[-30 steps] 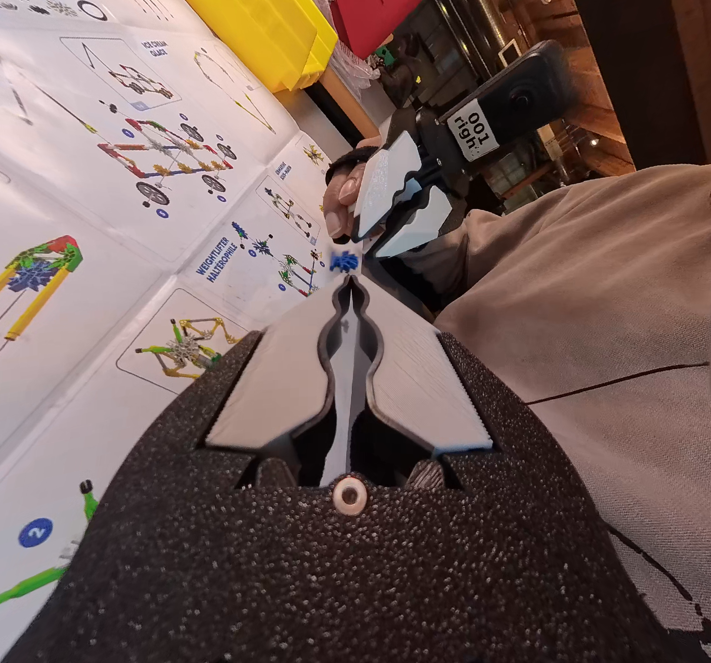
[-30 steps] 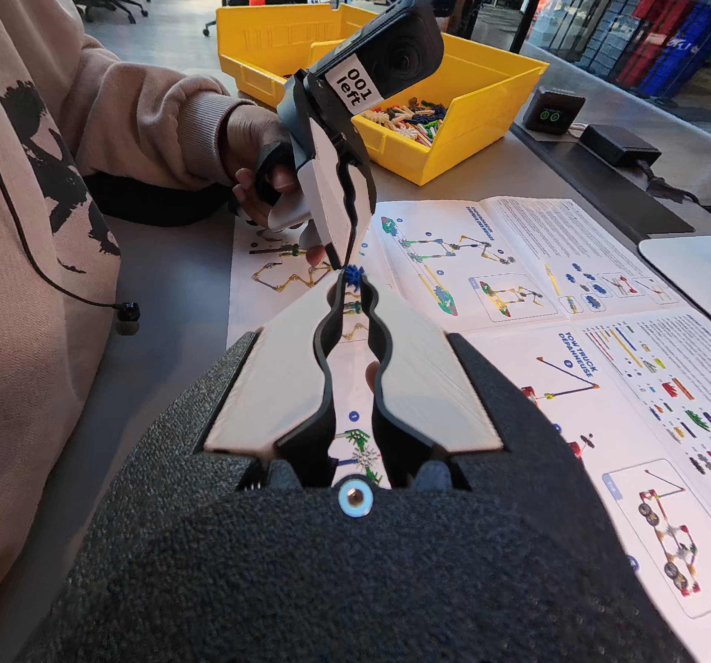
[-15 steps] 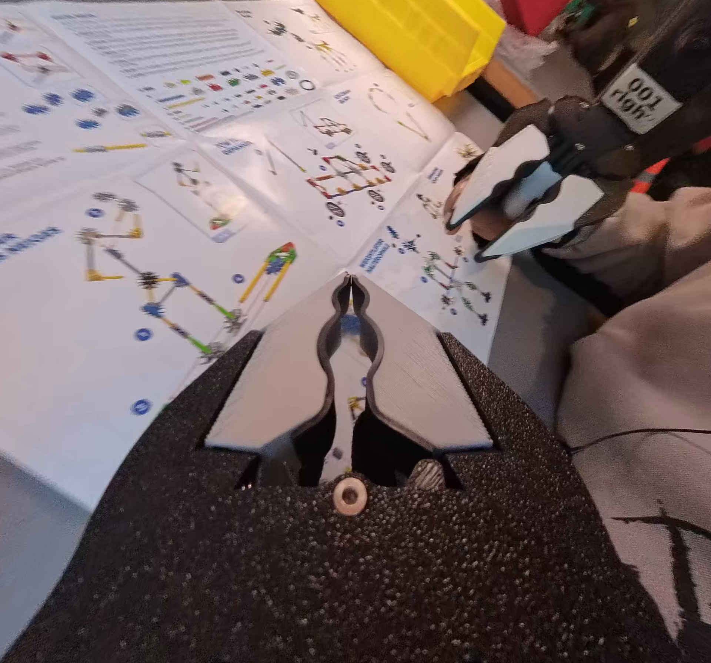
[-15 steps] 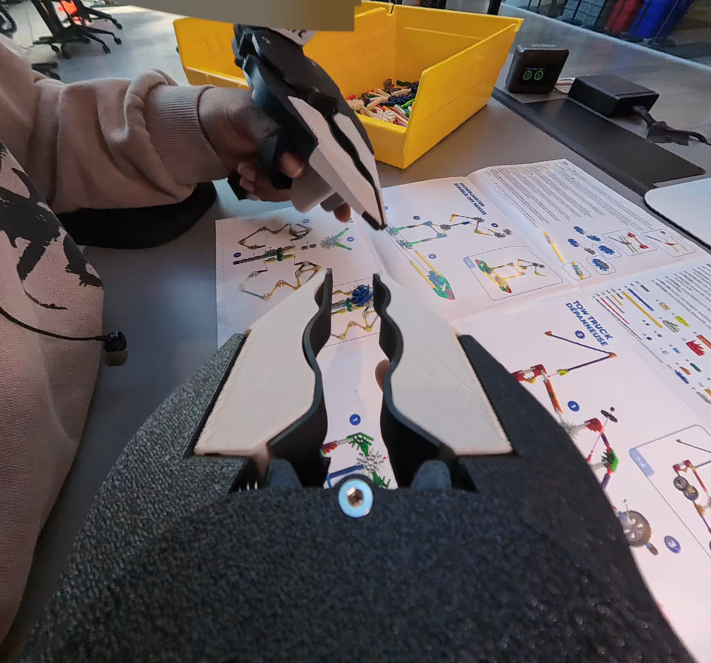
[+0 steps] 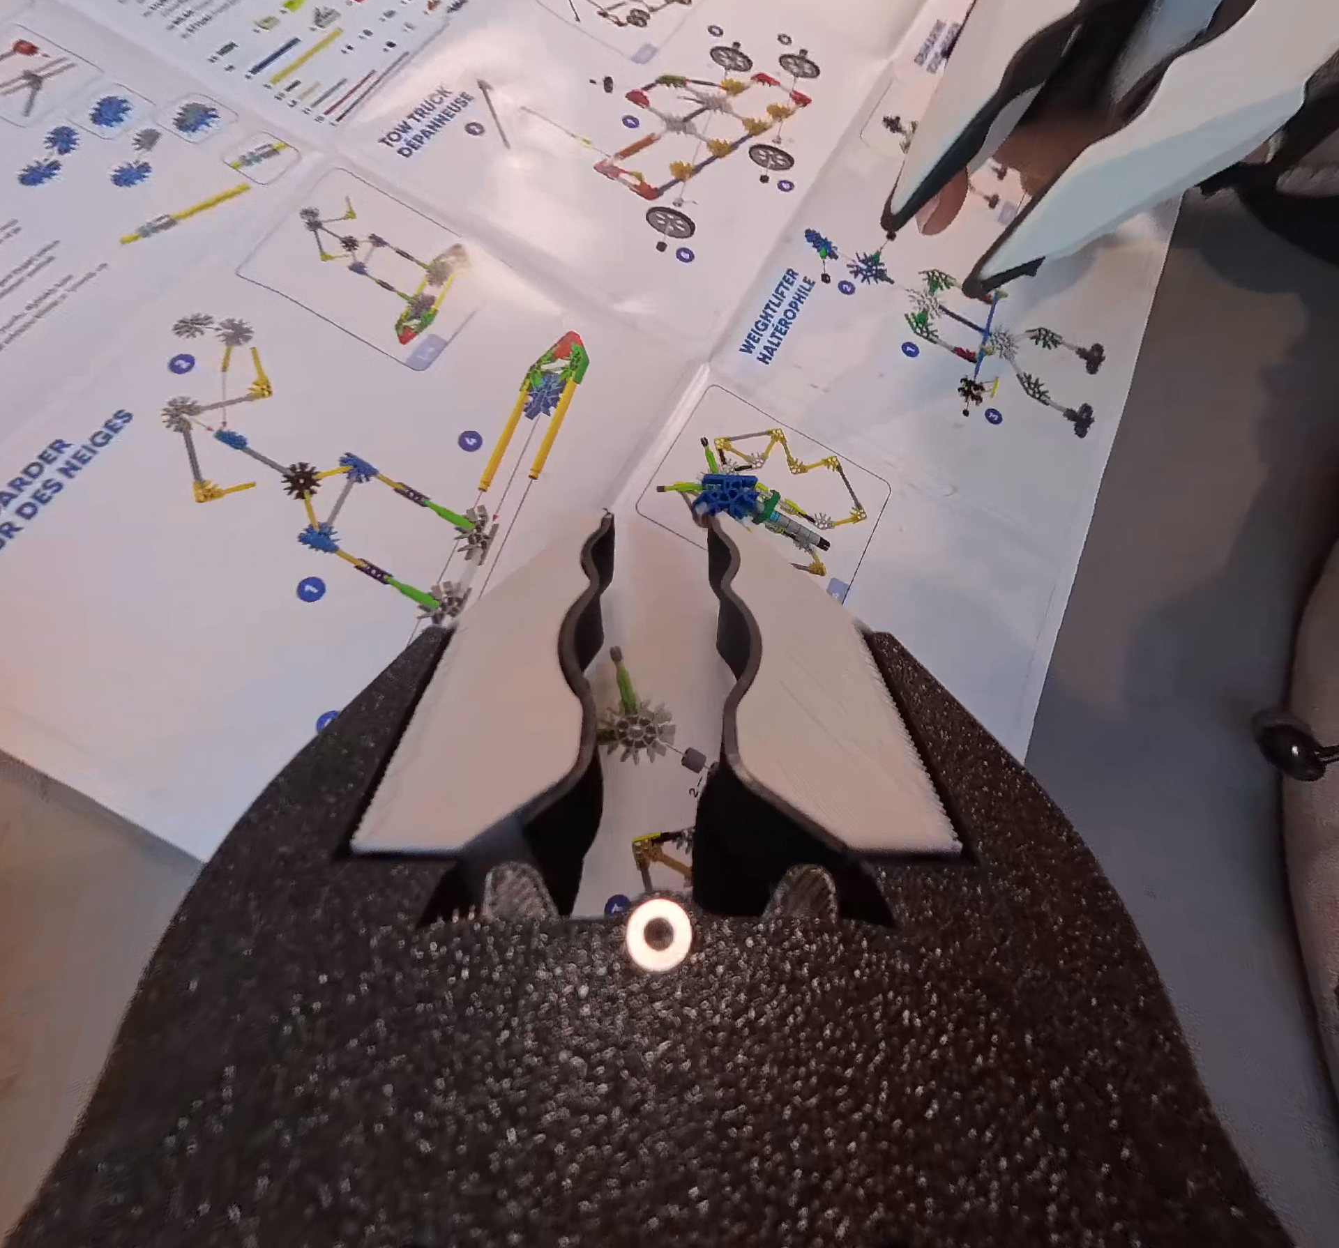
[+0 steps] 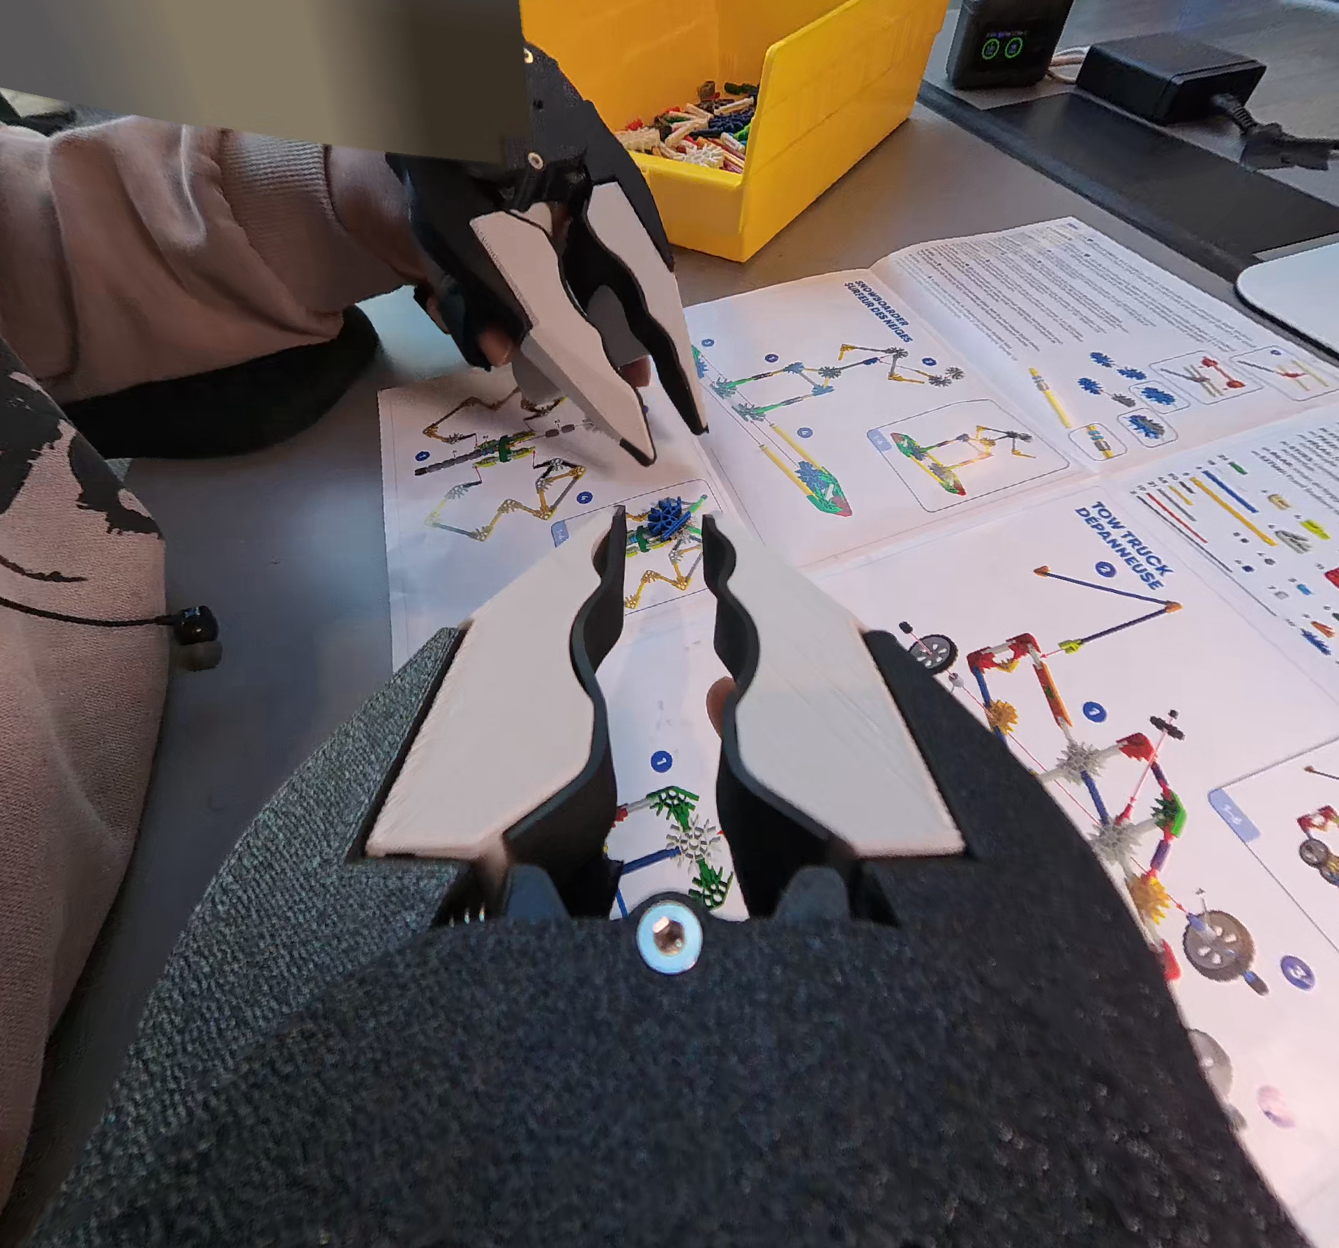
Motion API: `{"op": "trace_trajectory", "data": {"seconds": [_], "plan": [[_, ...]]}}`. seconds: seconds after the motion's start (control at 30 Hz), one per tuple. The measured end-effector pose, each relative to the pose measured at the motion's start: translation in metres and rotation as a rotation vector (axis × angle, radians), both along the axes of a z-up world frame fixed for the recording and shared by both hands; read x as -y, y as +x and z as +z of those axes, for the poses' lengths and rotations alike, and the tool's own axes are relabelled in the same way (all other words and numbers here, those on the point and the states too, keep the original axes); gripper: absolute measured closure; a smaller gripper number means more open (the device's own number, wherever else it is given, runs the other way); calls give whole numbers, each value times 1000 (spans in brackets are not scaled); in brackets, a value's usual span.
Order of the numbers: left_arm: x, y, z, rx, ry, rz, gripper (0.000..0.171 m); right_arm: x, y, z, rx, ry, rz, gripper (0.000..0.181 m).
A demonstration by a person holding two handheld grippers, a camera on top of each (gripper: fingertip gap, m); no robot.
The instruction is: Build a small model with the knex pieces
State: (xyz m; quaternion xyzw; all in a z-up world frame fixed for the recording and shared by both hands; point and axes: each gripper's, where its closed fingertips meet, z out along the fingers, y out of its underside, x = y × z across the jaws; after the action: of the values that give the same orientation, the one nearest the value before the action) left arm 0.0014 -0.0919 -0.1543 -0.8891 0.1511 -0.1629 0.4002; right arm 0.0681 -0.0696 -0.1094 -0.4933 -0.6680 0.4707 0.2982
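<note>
A small blue connector piece [image 5: 728, 492] lies on the white instruction sheet [image 5: 145, 634], on one of its printed pictures. My left gripper [image 5: 661, 529] is open and empty, its right tip just beside the piece. My right gripper [image 5: 935, 257] is open too, tips low over the sheet farther off. In the right wrist view the blue piece [image 6: 666, 516] lies just beyond my open right gripper [image 6: 661, 521], and my left gripper [image 6: 670, 442] points down at the sheet [image 6: 942, 547] right behind it.
A yellow bin [image 6: 833, 90] with several loose coloured pieces [image 6: 695, 127] stands behind the sheet. A small black device [image 6: 1014, 40] and a black power adapter [image 6: 1166, 76] lie at the back right. A person's beige sleeve [image 6: 181, 235] rests on the grey table [image 6: 275, 597] at the left. Tip to tip, the grippers are about 9 cm apart.
The blue piece was up between the two grippers' tips and now lies on the sheet. Both grippers have opened. My left gripper has tilted down toward the sheet.
</note>
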Motion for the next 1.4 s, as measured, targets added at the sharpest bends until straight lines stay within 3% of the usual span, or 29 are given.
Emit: {"op": "trace_trajectory", "data": {"seconds": [0.33, 0.6, 0.87, 1.1, 1.23, 1.4], "plan": [[1, 15, -15, -78, -23, -83, 146, -4, 1, -3, 23, -31, -17, 162], [2, 19, -16, -106, -12, -111, 162, -6, 2, -6, 38, -32, -27, 162], [-2, 23, -13, -147, 27, -149, 150, -6, 2, -7, 48, -35, -27, 162], [-3, 27, -18, -176, 4, -150, 155, -6, 2, -10, 65, -23, -38, 162], [-7, 29, -8, -126, 43, -116, 156, -3, 0, -18, 102, 45, -46, 162], [-12, 44, 24, 31, 150, -103, 155, 4, -7, -12, 47, 121, -70, 162]]}}
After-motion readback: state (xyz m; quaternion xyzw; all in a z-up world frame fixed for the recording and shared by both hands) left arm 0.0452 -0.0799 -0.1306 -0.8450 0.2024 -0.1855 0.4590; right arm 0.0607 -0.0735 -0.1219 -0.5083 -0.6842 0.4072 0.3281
